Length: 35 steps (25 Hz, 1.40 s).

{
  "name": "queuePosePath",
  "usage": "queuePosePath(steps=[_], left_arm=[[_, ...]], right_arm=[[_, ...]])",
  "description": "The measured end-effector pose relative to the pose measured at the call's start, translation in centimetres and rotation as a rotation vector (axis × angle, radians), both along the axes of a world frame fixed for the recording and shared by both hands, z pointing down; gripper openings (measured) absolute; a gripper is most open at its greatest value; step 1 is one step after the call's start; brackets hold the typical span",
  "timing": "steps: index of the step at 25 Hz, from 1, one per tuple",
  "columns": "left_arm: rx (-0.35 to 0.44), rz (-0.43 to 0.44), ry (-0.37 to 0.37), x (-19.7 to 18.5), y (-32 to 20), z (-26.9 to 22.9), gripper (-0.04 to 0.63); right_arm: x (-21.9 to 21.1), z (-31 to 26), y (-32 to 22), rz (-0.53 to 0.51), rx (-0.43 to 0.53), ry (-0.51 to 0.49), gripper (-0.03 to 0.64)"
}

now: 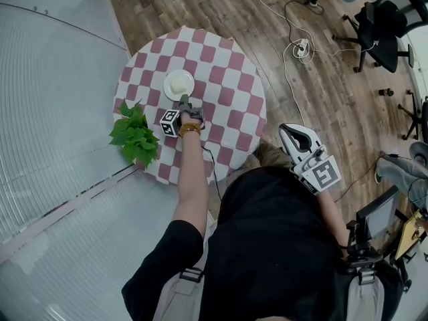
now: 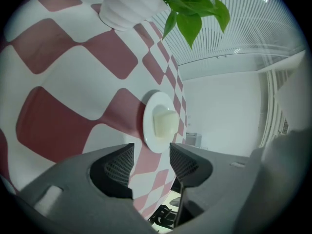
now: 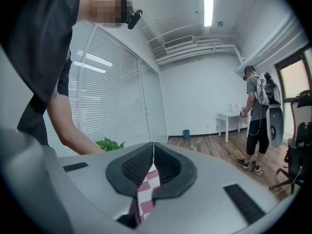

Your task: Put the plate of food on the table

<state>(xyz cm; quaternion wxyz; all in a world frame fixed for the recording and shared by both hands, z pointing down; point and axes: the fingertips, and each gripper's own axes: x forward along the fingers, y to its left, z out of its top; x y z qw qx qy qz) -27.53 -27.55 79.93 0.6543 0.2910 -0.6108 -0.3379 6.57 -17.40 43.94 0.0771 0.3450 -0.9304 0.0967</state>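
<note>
A white plate (image 1: 178,84) carrying a pale block of food (image 1: 177,83) rests on the round table (image 1: 227,79) with its red-and-white checked cloth. My left gripper (image 1: 183,99) is just behind the plate's near rim, and its jaws stand open. In the left gripper view the plate (image 2: 152,130) and the food (image 2: 165,122) lie just past the open gripper (image 2: 151,156), with only cloth between the pads. My right gripper (image 1: 289,134) hangs beside the person's body, off the table's near edge. Its jaws (image 3: 153,156) are shut on nothing.
A leafy green plant (image 1: 136,136) in a white ribbed pot (image 2: 129,6) stands on the table's left edge, close to my left arm. Cables and a power strip (image 1: 302,47) lie on the wooden floor, with office chairs (image 1: 381,29) behind. Another person (image 3: 258,116) stands far off.
</note>
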Motion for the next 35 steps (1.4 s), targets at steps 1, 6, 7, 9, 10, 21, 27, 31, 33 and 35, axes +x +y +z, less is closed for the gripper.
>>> queuePosePath(steps=[1, 6, 7, 9, 10, 21, 27, 31, 33, 35], left_arm=[[0.003, 0.002, 0.0, 0.2, 0.6, -0.2, 0.212], [0.02, 0.07, -0.022, 1.1, 5.8, -1.3, 0.21], [0.019, 0.089, -0.026, 1.5, 7.3, -1.3, 0.21], [0.016, 0.116, -0.024, 2.5, 10.2, -1.2, 0.21], [0.018, 0.133, -0.022, 2.9, 11.6, -1.1, 0.21], [0.066, 0.496, -0.094, 7.5, 28.0, -3.0, 0.21], [0.258, 0.828, -0.278, 10.2, 31.5, -8.8, 0.124], [0.345, 0.858, -0.526, 7.3, 30.6, -13.2, 0.008], [0.421, 0.859, -0.628, 6.7, 29.6, -16.7, 0.008], [0.512, 0.861, -0.75, 6.4, 28.5, -21.1, 0.006]], right_arm=[[-0.2, 0.0, 0.3, -0.006, 0.001, -0.005, 0.011], [-2.3, -0.2, 2.1, -0.069, -0.005, -0.033, 0.011], [-2.8, -0.3, 2.4, -0.084, -0.007, -0.036, 0.011], [-3.7, -0.5, 3.0, -0.113, -0.006, -0.039, 0.011], [-4.2, -0.5, 3.3, -0.126, -0.005, -0.042, 0.011], [-11.7, 0.3, 6.6, -0.28, -0.031, -0.046, 0.011], [-14.9, 0.1, 8.0, -0.365, -0.014, -0.019, 0.011], [-17.4, 0.2, 9.5, -0.415, 0.033, 0.017, 0.011], [-17.8, -0.6, 10.1, -0.418, 0.066, 0.023, 0.011], [-17.9, -1.8, 10.3, -0.408, 0.089, 0.015, 0.011]])
